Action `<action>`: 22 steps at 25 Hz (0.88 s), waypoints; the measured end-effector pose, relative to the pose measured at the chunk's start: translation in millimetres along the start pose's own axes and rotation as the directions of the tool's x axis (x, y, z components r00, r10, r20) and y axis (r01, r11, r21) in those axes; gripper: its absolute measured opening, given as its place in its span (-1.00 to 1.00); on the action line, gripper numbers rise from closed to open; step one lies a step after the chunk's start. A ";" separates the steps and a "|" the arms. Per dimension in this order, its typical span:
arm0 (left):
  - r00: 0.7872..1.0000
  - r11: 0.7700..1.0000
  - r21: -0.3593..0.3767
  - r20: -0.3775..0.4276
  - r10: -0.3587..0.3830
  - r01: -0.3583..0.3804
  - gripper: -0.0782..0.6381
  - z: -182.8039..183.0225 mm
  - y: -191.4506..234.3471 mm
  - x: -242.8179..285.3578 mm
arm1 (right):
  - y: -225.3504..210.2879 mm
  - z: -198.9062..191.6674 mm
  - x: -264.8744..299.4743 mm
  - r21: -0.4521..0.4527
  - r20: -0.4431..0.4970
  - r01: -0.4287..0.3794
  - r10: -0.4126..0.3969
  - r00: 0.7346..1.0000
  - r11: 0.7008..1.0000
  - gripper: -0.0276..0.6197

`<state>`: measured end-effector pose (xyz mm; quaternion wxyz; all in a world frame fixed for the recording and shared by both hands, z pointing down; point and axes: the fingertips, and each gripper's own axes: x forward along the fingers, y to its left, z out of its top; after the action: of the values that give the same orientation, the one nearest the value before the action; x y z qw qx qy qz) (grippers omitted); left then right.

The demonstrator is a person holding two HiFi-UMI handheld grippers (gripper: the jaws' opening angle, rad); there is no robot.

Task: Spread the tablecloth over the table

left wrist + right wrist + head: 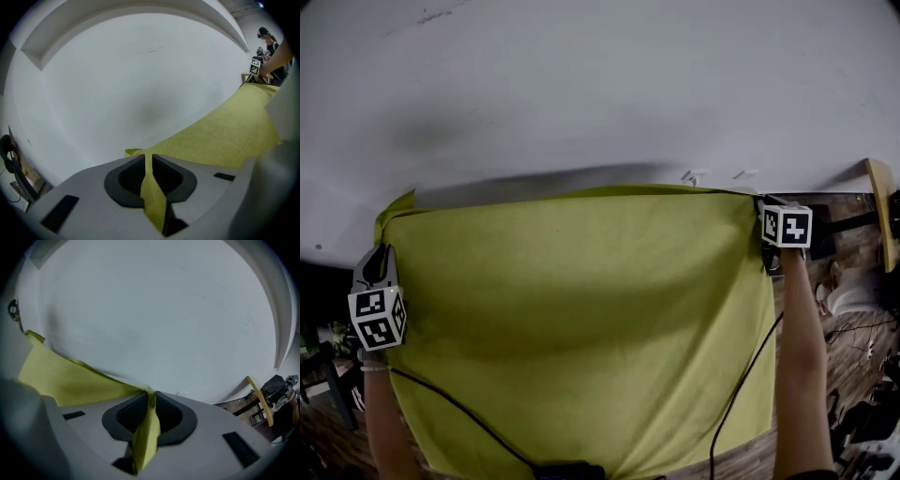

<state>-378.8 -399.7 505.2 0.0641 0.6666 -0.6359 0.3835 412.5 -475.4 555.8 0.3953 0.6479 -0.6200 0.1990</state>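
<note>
Status: early, by my read. The tablecloth (581,319) is opened flat and stretched between the two grippers. Its leading edge sits over the near part of the white bench (581,84), and the shadow beyond that edge suggests it's lifted, not laid. Most of the bench top is bare.

Left to do: carry the edge to the far side, lay it down, let go, square it up.

- Left gripper (151,176): jaws clenched on the cloth's left corner, fabric pinched between them.
- Right gripper (147,420): jaws clamped on the right corner, same pinch.

The head view alone shows the whole sheet and both forearms. Only the gripper views show the pinches. The left gripper view also shows the taut edge running across to the right gripper's marker cube (254,67).
</note>
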 end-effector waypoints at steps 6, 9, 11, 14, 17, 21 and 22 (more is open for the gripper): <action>0.999 1.000 -0.018 0.039 -0.013 0.014 -0.62 7.2 -6.0 -2.1 | -24.7 -18.2 -2.2 0.234 -0.004 0.009 -0.008 1.000 0.972 -0.18; 0.998 0.999 -0.028 0.060 -0.020 0.022 -0.66 10.6 -10.2 -9.1 | -32.4 -36.1 -17.1 0.438 0.033 -0.064 0.055 0.998 0.897 -0.22; 0.997 0.999 -0.041 0.079 -0.024 0.028 -0.69 14.2 -10.8 -17.1 | -41.0 -52.4 -31.7 0.560 0.063 -0.096 0.074 0.995 0.823 -0.32; 0.992 0.995 -0.088 0.122 -0.038 0.049 -0.72 21.2 -10.6 -35.2 | -53.1 -77.9 -56.2 0.629 0.083 -0.097 0.058 0.995 0.771 -0.48; 0.980 0.987 -0.135 0.189 -0.057 0.084 -0.74 33.8 -16.6 -62.5 | -59.2 -81.1 -93.0 0.513 0.148 -0.047 -0.034 0.988 0.857 -0.65; 0.961 0.982 -0.162 0.273 -0.047 0.094 -0.74 51.8 -24.4 -115.6 | -38.7 -54.0 -154.5 0.298 0.353 -0.027 -0.083 0.932 0.954 -0.76; 0.955 0.981 -0.168 0.294 -0.039 0.092 -0.74 56.4 -25.9 -131.1 | -29.7 -45.4 -171.5 0.268 0.396 -0.045 -0.067 0.916 0.962 -0.76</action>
<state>-317.8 -322.6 398.5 0.0430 0.7277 -0.6481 0.2204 425.5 -332.6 447.2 0.1684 0.7262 -0.6510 0.1427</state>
